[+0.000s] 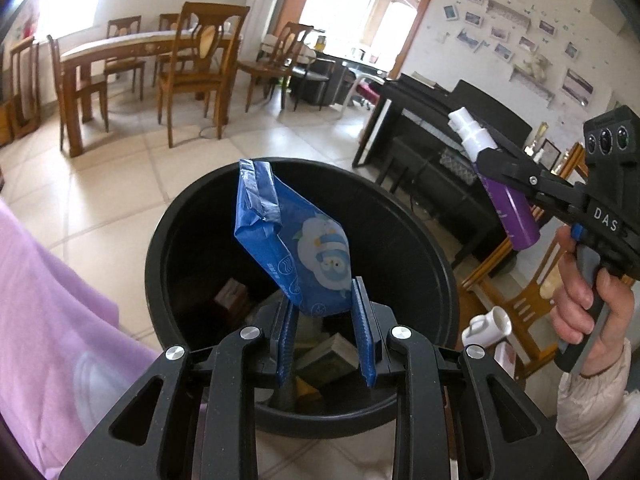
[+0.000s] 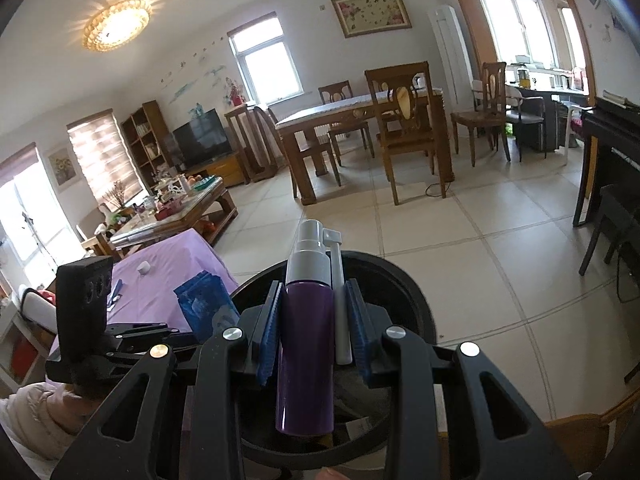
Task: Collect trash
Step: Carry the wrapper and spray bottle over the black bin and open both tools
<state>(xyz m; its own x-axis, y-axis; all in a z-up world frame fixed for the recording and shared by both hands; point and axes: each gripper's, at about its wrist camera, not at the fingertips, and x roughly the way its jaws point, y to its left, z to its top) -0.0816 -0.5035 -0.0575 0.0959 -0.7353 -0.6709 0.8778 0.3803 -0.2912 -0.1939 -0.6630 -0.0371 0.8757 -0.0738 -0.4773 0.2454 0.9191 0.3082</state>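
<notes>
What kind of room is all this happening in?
Most likely a home's open living and dining room: a wooden dining table with matching chairs, a television beside a bookshelf, and a dark upright piano against the photo-covered wall.

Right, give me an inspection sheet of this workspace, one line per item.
Surface: pale tiled floor; purple cloth beside the bin.
Job's things: black trash bin, boxes already inside; blue packet; purple spray bottle.
Clutter: small white cup by the bin.
Grippers: left gripper shut on the blue packet over the bin; right gripper shut on the purple spray bottle.
Cables: one on the floor by the dining table.
Surroundings: dining chairs, black piano.
</notes>
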